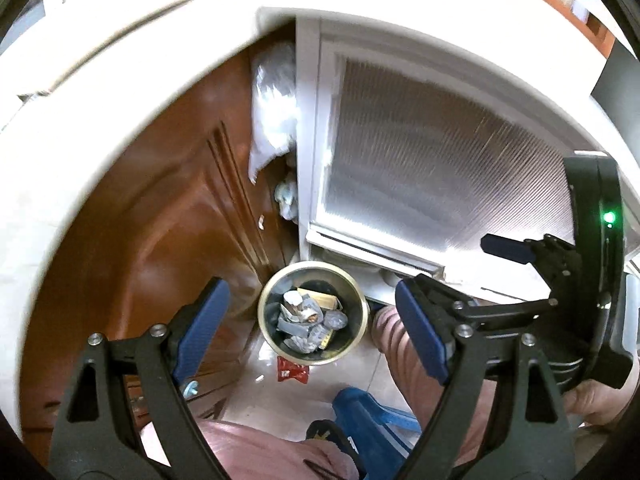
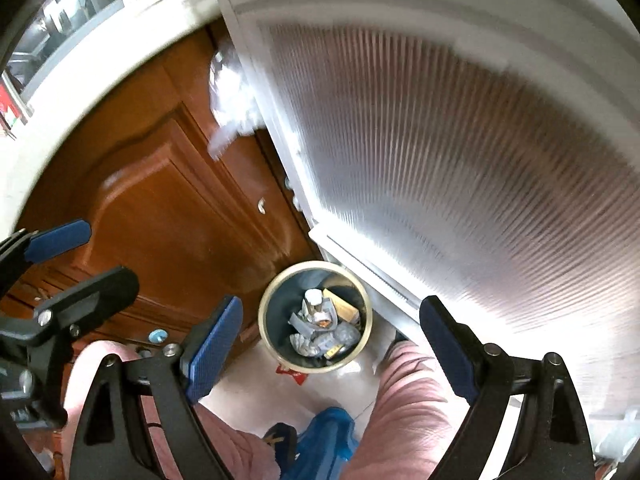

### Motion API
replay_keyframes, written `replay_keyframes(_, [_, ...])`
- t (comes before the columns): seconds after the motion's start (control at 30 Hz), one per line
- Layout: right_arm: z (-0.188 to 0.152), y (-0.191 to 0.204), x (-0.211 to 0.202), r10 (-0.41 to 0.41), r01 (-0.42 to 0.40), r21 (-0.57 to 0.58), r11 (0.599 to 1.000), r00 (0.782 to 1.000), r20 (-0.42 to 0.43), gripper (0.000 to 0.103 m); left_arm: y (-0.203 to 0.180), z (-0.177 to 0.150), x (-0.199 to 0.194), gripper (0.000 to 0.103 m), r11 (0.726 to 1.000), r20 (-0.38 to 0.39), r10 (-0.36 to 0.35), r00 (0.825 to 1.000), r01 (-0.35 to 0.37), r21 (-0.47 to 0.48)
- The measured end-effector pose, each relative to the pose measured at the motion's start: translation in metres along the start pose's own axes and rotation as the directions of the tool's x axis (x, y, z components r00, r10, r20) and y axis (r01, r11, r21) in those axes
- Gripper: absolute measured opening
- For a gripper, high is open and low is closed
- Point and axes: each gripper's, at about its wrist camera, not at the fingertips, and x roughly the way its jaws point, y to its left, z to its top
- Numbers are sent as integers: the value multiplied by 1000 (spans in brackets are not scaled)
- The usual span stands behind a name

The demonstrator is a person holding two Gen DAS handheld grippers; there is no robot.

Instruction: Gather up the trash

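- Left wrist view: the left gripper (image 1: 312,328), its blue-padded black jaws spread wide with nothing between them, hangs above a round metal trash bin with a brass-coloured rim (image 1: 362,300) standing on the pale tiled floor (image 1: 248,392).
- The bin sits in the corner where a brown wooden cabinet door (image 1: 160,216) meets a white-framed door with ribbed frosted glass (image 1: 432,160); it holds crumpled grey wrappers and a tan cardboard piece (image 1: 308,316).
- A red wrapper (image 1: 292,372) lies on the floor touching the bin's near side, framed below and between the spread pads. Judged from this, the drop into the bin looks done, and this loose piece is the likely next pick: that calls for lowering the gripper past the rim and closing on a thin, flat item.
- The right gripper (image 1: 456,292) shows at the right edge, likewise open and empty.
- Right wrist view: the right gripper (image 2: 330,344) stands wide apart, holding nothing, with the same bin (image 2: 266,304) centred between its pads and well below.
- Only a corner of the red wrapper (image 2: 294,376) peeks out beneath the bin's rim.
- The person's pink-trousered legs (image 2: 408,400) and a blue plastic object (image 2: 328,436), not identifiable, flank the floor just before the bin; the left gripper (image 2: 100,264) sits at the left edge.
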Motion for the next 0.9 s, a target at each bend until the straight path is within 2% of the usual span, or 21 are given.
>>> replay_keyframes(0.23, [14, 16, -77, 10, -8, -23, 1000, 994, 112, 91, 13, 16, -67, 83, 998, 95, 15, 995, -9, -62])
replay_keyframes(0.37, [26, 23, -132, 7, -3, -25, 1000, 981, 192, 91, 18, 24, -104, 83, 996, 141, 30, 990, -18, -84])
replay_keyframes(0.6, [45, 41, -223, -7, 23, -45, 999, 942, 336, 94, 20, 38, -164, 83, 993, 231, 79, 970, -55, -106])
replay_keyframes(0.8, [53, 57, -279, -15, 43, -58, 997, 907, 420, 95, 17, 52, -208, 83, 990, 300, 117, 947, -86, -115])
replay_keyframes(0.9, [57, 57, -302, -17, 41, -47, 998, 898, 440, 95, 15, 59, -224, 83, 988, 330, 137, 934, -104, -115])
